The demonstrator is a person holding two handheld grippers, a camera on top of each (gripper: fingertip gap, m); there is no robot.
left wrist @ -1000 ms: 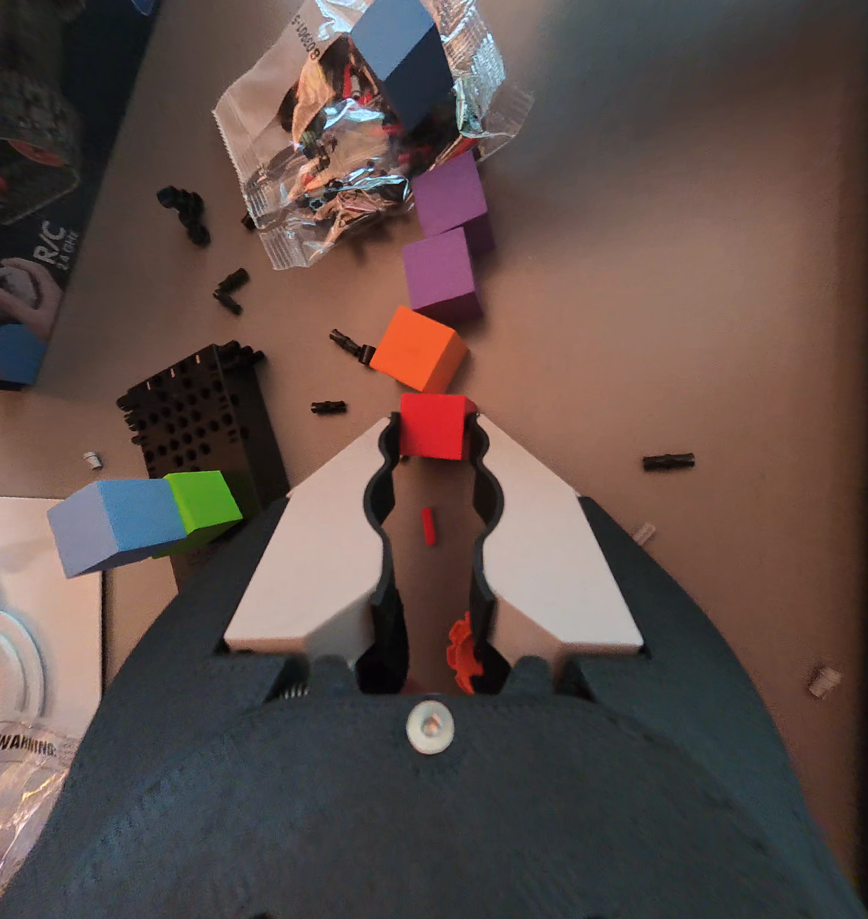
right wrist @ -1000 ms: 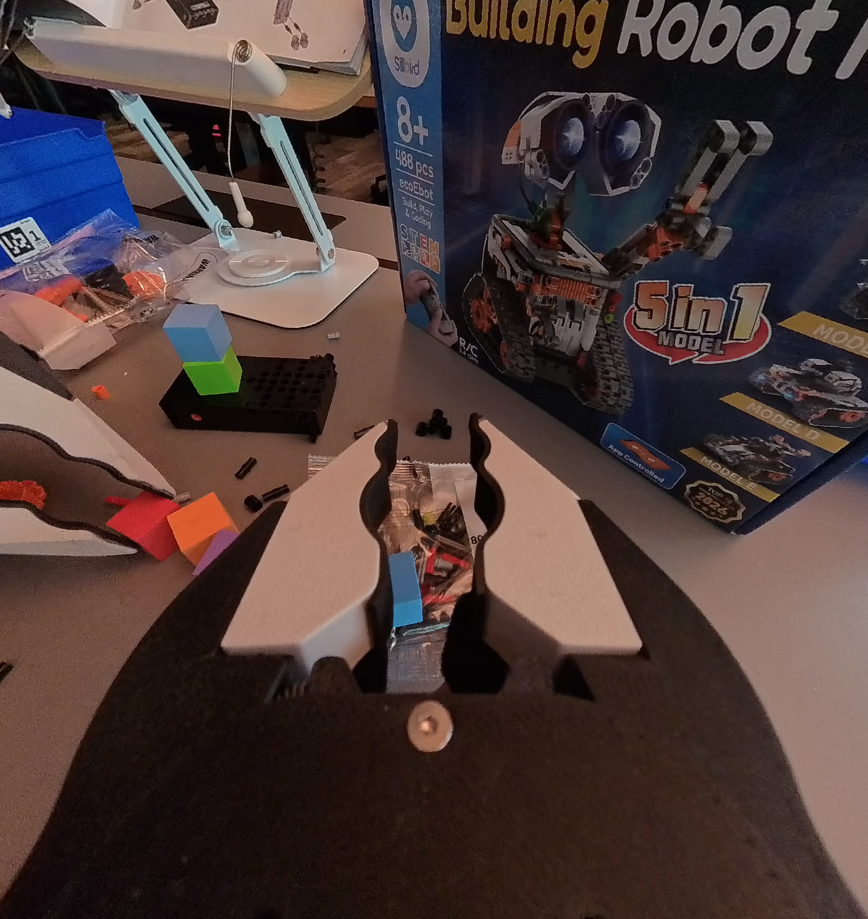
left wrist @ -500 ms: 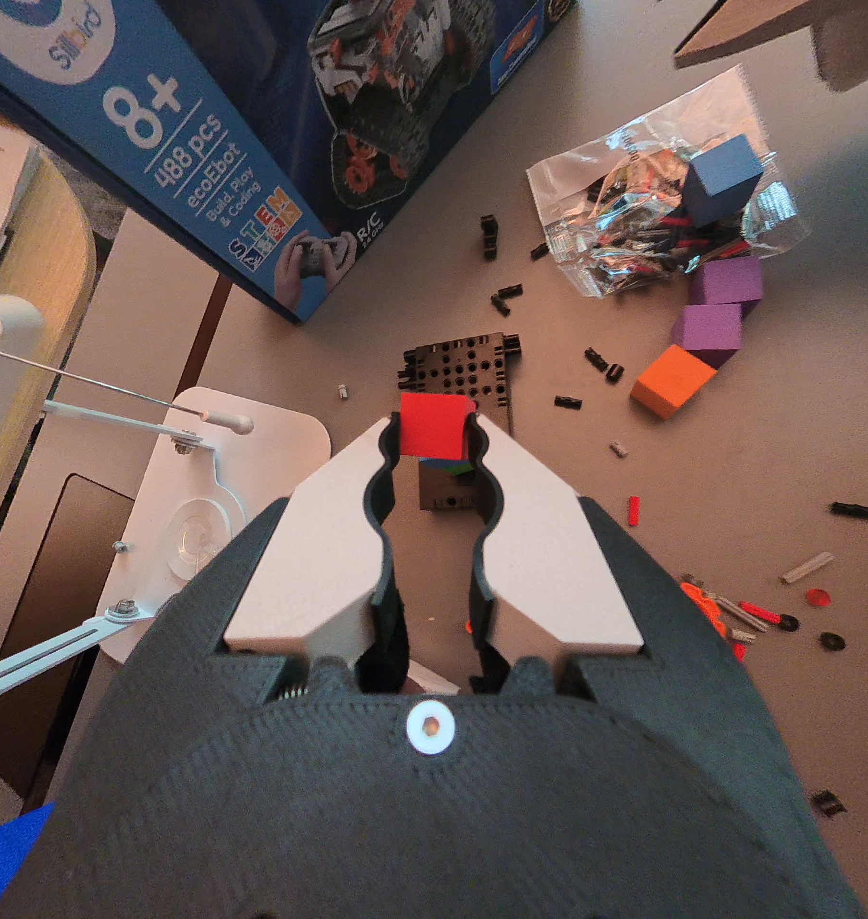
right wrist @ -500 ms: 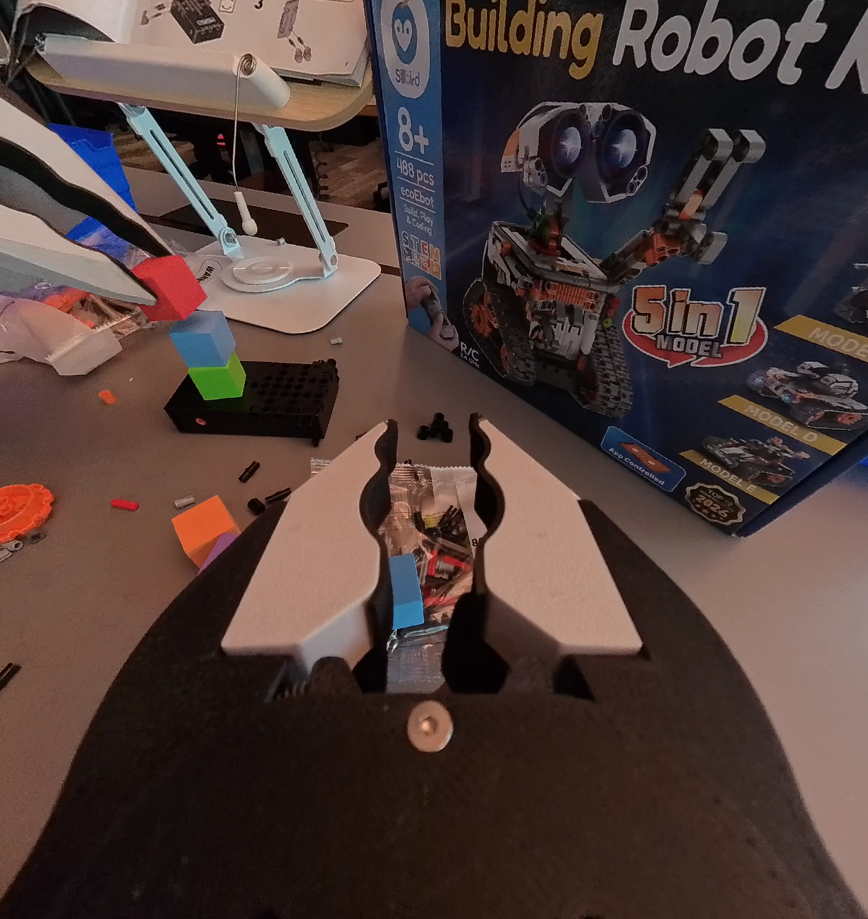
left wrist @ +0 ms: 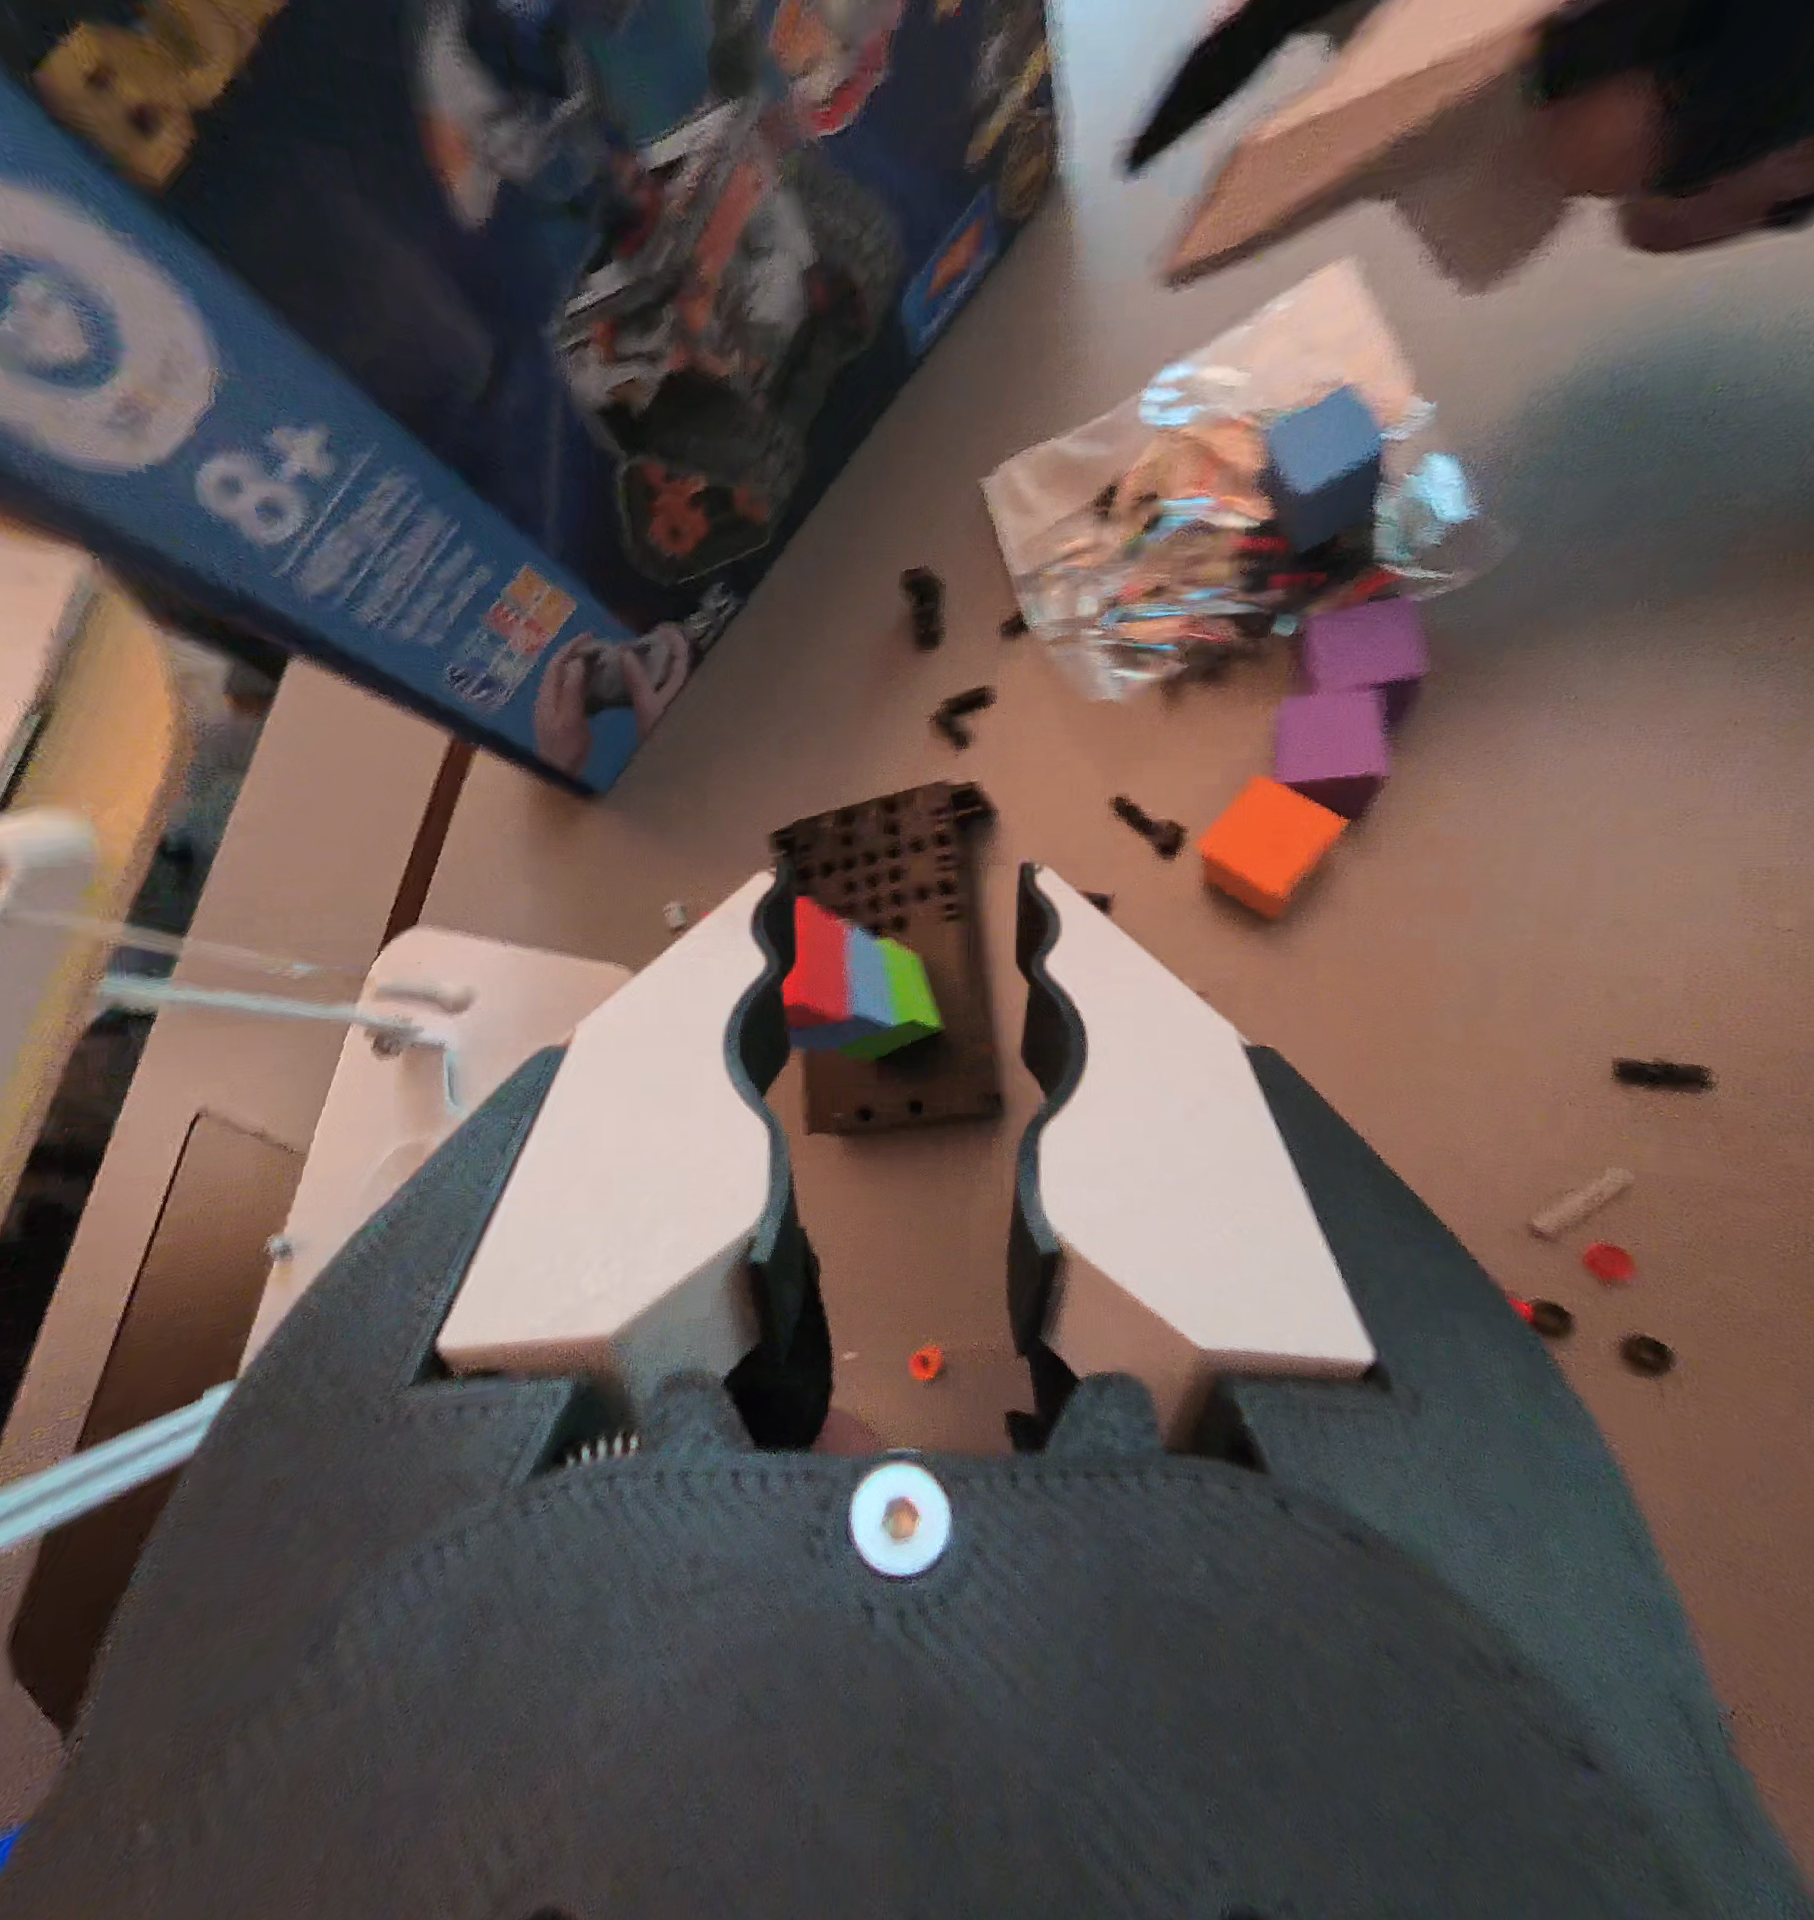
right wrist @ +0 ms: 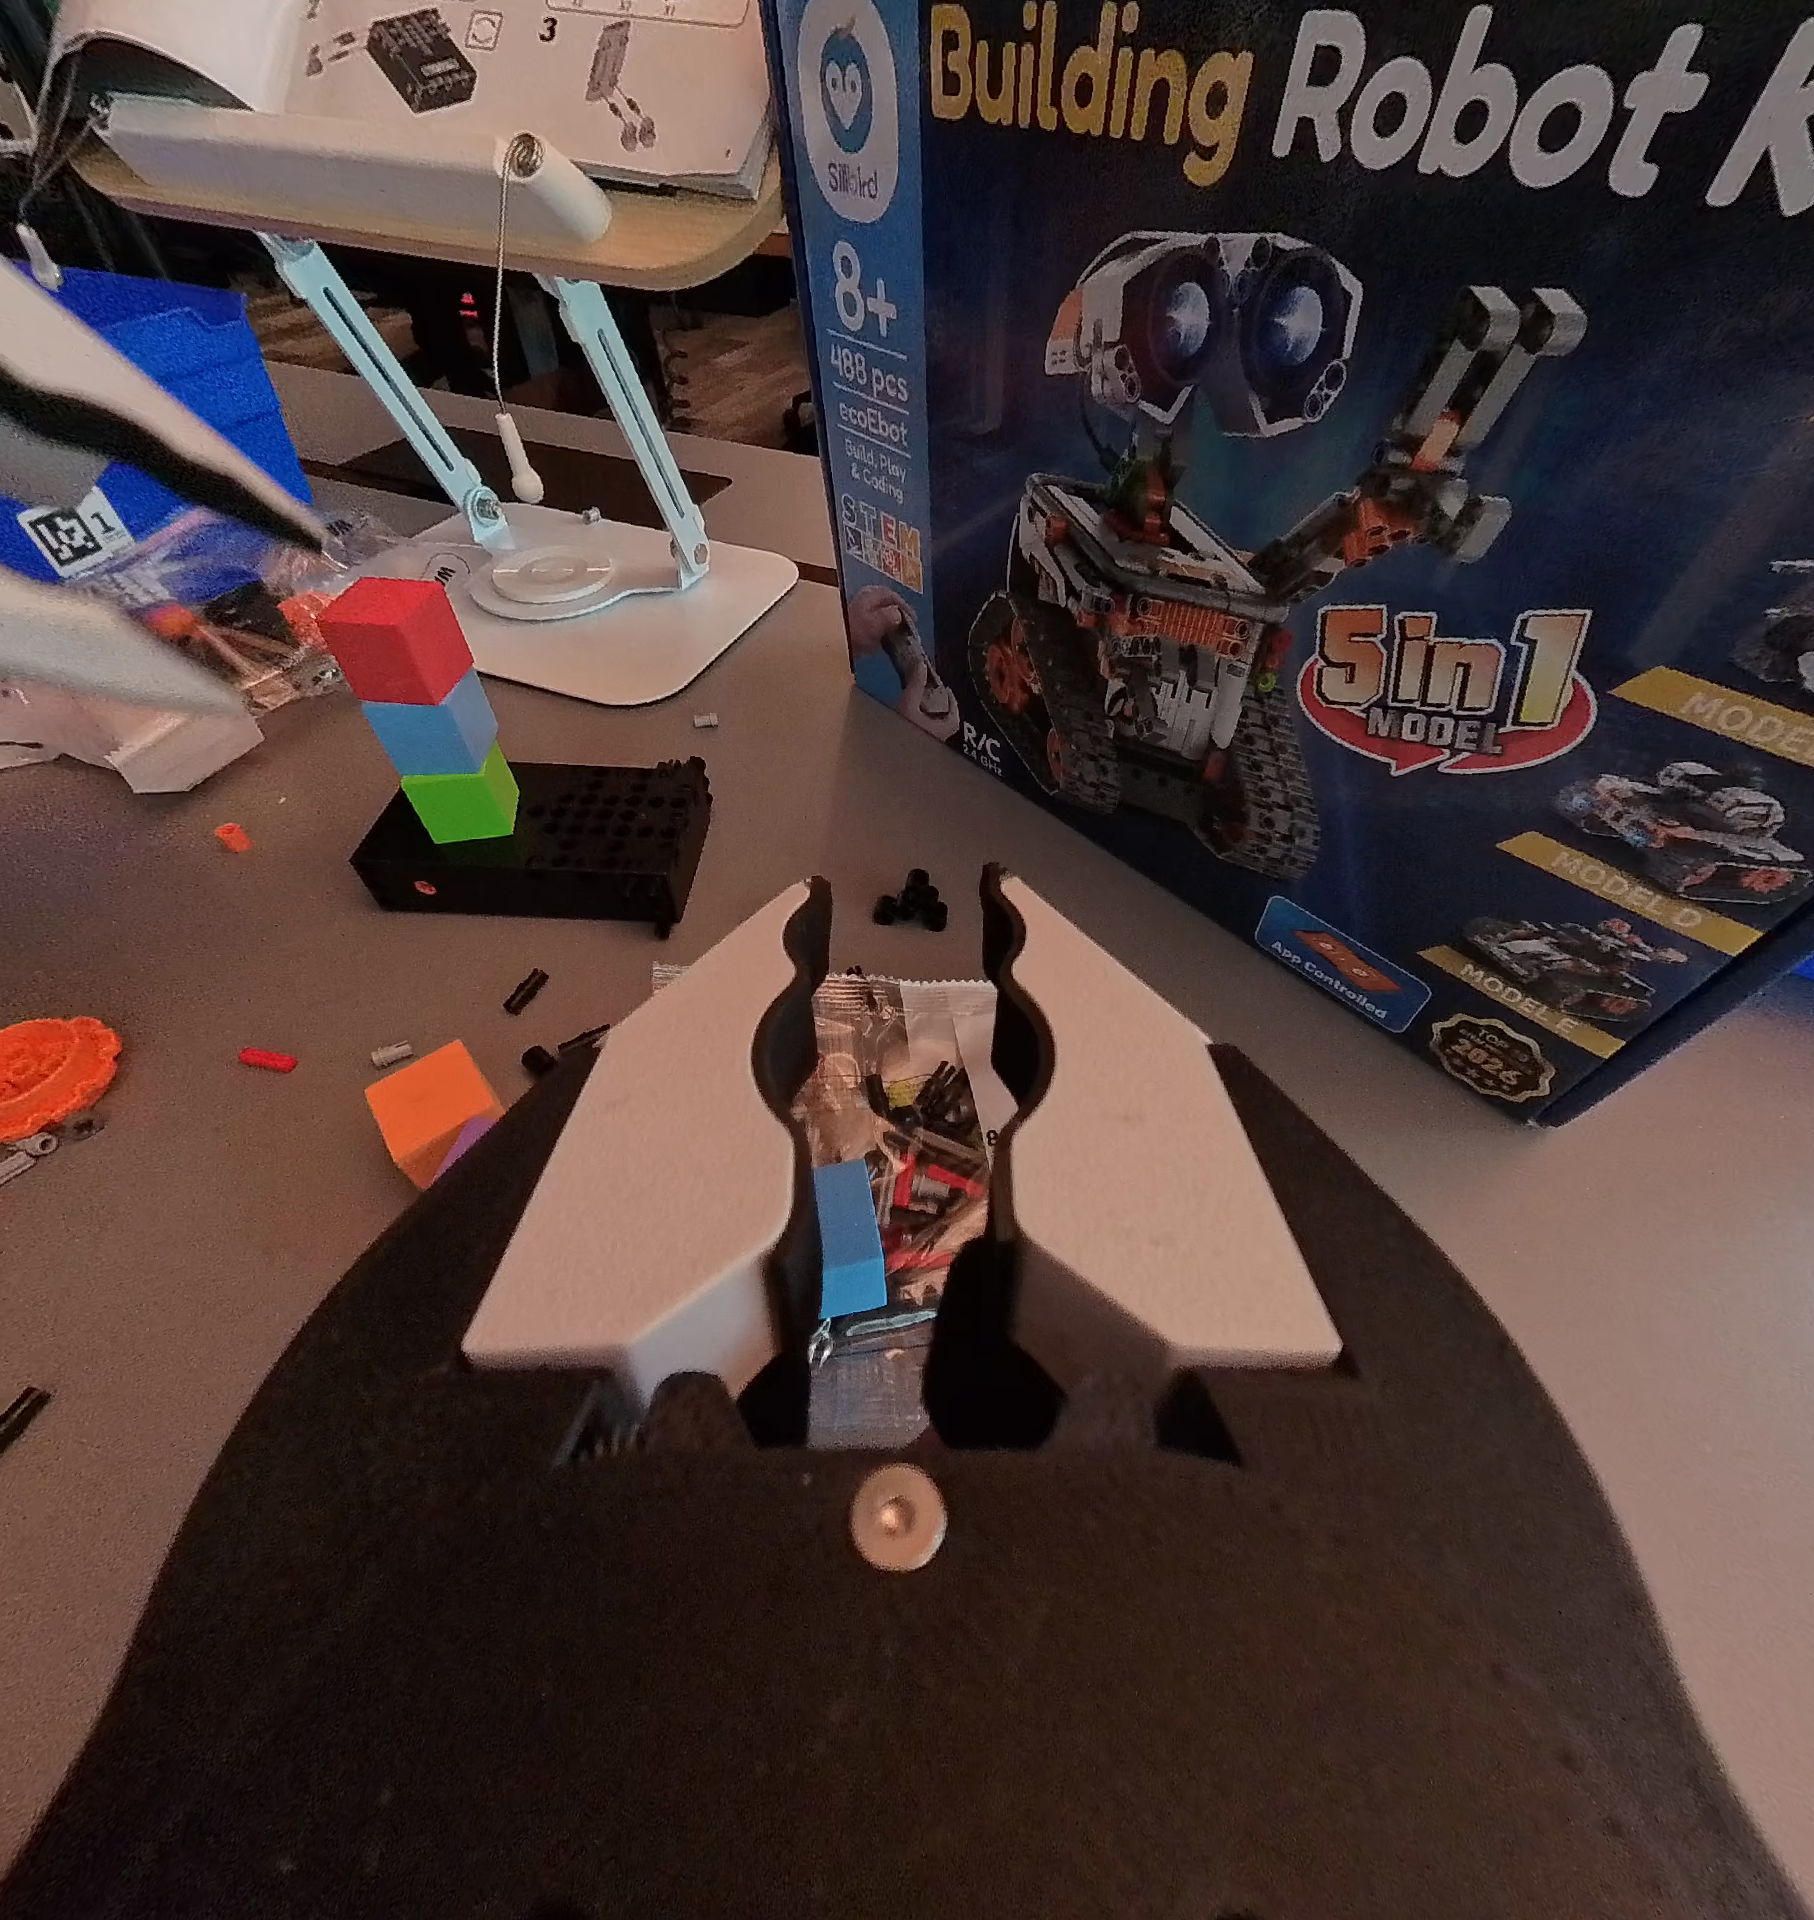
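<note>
Three-cube stack (right view only) free; left gripper jaws wide, right gripper jaws parted, empty.

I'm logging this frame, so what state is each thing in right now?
Left tongs: open, empty, above the stack.
Right tongs: open, empty, over the bag.
Red cube: top of the stack, free.
Light blue cube: middle of the stack.
Green cube: bottom, on the black block.
Orange cube: loose on the table.
Bag: lying flat, a blue cube on it.
</note>
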